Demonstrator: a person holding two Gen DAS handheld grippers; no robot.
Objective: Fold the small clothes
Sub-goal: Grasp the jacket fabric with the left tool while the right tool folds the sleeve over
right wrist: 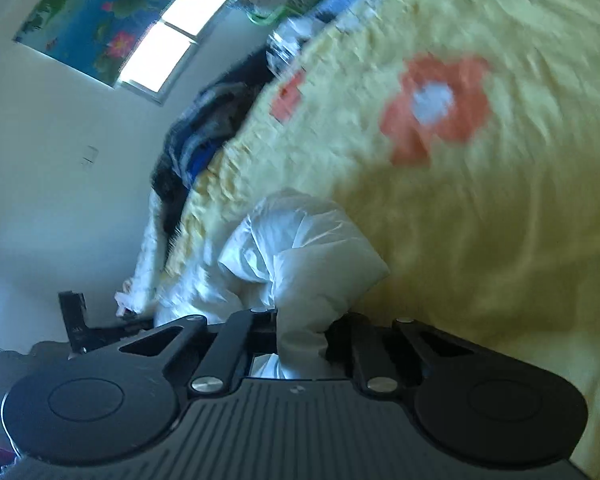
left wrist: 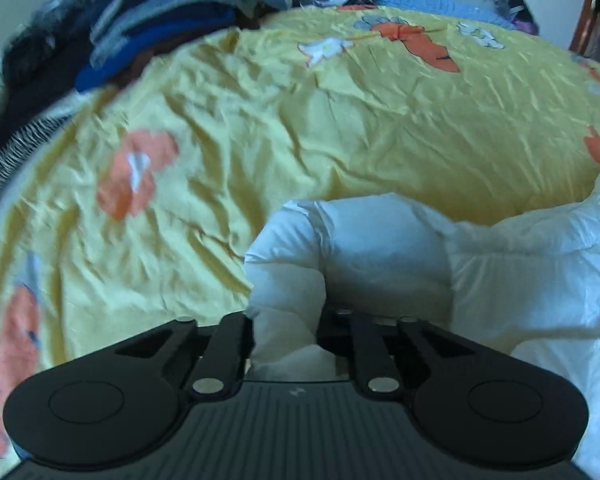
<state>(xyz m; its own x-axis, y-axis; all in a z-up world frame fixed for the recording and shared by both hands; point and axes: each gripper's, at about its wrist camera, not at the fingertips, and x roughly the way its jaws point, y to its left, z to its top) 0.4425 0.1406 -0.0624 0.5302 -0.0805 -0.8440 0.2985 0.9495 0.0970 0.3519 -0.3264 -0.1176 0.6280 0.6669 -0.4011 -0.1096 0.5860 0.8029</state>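
A white garment (left wrist: 480,264) lies bunched on a bed covered by a yellow sheet (left wrist: 300,128) printed with orange flowers. The left gripper (left wrist: 286,320) has its fingers closed on a fold of the garment. The right gripper (right wrist: 302,332) likewise pinches another white fold. Dark folded clothes (left wrist: 152,36) are piled at the bed's far edge.
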